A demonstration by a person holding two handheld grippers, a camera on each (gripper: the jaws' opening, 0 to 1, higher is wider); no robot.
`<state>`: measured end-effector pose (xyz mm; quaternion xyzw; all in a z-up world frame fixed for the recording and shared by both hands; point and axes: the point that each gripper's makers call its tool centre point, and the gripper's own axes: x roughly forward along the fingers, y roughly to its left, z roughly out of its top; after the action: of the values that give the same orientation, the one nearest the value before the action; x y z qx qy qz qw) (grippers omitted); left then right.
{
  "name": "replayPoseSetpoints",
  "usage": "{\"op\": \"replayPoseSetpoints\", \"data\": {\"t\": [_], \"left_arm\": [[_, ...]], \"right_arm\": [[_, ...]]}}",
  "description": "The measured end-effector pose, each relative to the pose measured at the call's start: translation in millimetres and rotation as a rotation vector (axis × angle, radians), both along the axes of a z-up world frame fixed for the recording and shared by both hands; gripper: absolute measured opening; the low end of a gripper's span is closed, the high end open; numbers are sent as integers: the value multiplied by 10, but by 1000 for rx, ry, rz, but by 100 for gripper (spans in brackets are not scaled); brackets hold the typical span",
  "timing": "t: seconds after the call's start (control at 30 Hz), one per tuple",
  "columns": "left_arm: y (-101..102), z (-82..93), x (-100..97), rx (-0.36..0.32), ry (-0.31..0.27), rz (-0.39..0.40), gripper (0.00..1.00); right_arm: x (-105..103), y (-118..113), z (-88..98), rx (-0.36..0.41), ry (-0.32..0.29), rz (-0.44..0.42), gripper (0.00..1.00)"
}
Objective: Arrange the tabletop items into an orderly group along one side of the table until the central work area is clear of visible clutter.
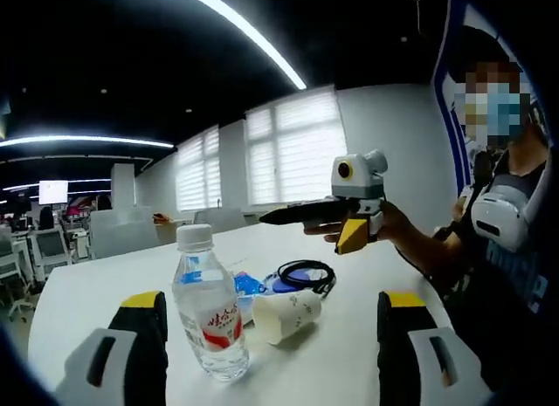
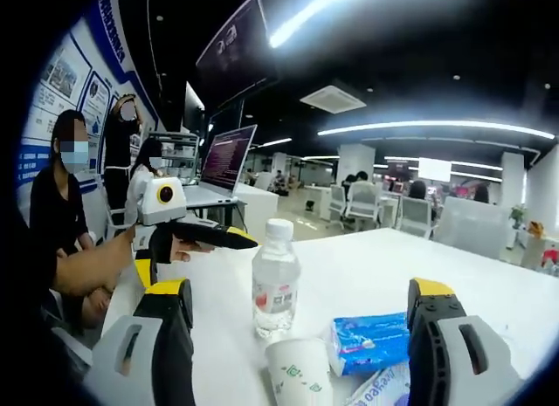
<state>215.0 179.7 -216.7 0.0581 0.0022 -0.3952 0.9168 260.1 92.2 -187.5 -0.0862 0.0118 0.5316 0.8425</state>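
Premises: an open-plan office. Evidence in the left gripper view: long white table [image 1: 349, 354], dark ceiling with linear strip lights [image 1: 253, 35], a row of windows with white blinds [image 1: 293, 148], desks with office chairs [image 1: 48, 249], and a lit wall screen [image 1: 53, 192] at the far end. Evidence in the right gripper view: an open laptop [image 2: 223, 166] on a side desk, a large dark display [image 2: 231, 44] mounted overhead, a ceiling air vent [image 2: 332, 99], printed wall panels [image 2: 83, 87], and seated people [image 2: 358, 196] at distant workstations.

White table [image 1: 367, 354], blue tissue pack [image 2: 371, 340]
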Motion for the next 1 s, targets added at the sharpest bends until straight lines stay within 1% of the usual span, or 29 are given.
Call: {"op": "replayPoseSetpoints", "data": {"t": [0.13, 0.2, 0.47, 0.6, 0.73, 0.9, 1.0], "left_arm": [[-67, -17, -34, -19, 18, -25, 100], [-88, -13, -37, -12, 8, -24, 100], [-118, 31, -95, -30, 4, -20, 100], [-133, -6, -119, -15, 7, -25, 100], [-178, -35, -148, -16, 14, -37, 100], [-180, -32, -154, -18, 15, -30, 100], [-220, -27, -176, -19, 14, -33, 100]], "right_arm": [[-3, -55, 1, -1, -1, -5, 100], [-3, -76, -1, -3, -5, -8, 100], [-5, -159, -31, -15, -5, -13, 100], [13, -201, -39, -17, -9, -24, 100], [8, -234, -77, -23, -5, -22, 100], [5, -322, -88, -22, -4, -34, 100], [27, -360, -90, -26, -2, -37, 100]]}}
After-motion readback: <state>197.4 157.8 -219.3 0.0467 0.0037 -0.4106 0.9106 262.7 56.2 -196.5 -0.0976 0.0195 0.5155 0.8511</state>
